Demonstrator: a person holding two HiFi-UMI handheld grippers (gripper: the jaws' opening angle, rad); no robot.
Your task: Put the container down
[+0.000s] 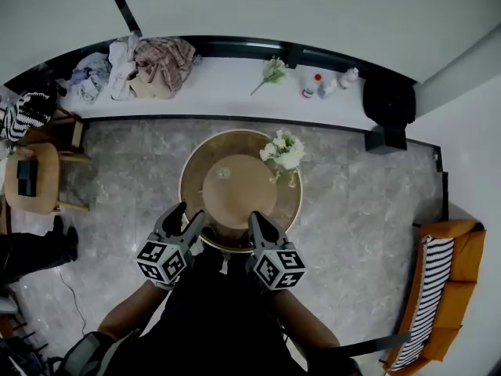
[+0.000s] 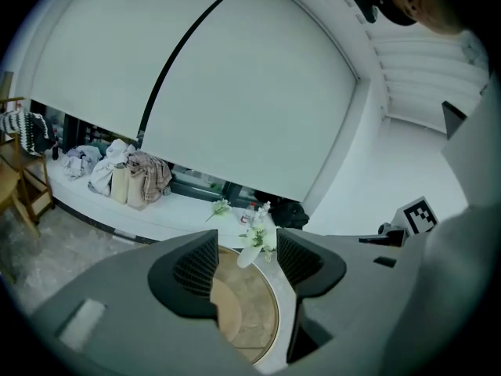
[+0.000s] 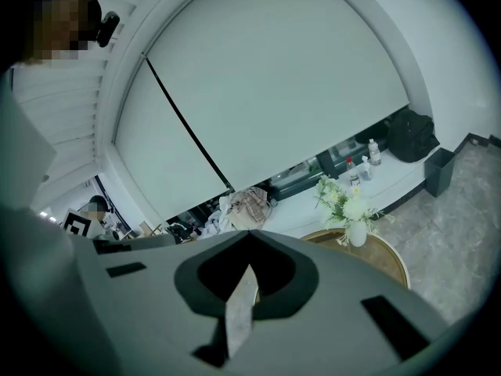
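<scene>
A tan round container (image 1: 239, 188) lies on the gold-rimmed round table (image 1: 291, 206), next to a white vase of flowers (image 1: 283, 151). My right gripper (image 1: 255, 220) is at the container's near edge. In the right gripper view it (image 3: 249, 237) is shut on a thin tan strip, the container's rim (image 3: 241, 312) seen edge-on. My left gripper (image 1: 186, 216) hangs at the near-left edge with its jaws apart. In the left gripper view the container (image 2: 225, 313) shows low in the gap, beside the left jaw of the left gripper (image 2: 246, 249). I see no pad pressing on it.
A white ledge (image 1: 227, 92) along the far wall carries heaped clothes (image 1: 153, 65), a flower sprig (image 1: 272, 72) and small bottles (image 1: 325, 83). A black bag (image 1: 389, 100) and bin (image 1: 385, 139) stand at the right. A wooden chair (image 1: 35, 178) is left, an orange sofa (image 1: 450, 288) right.
</scene>
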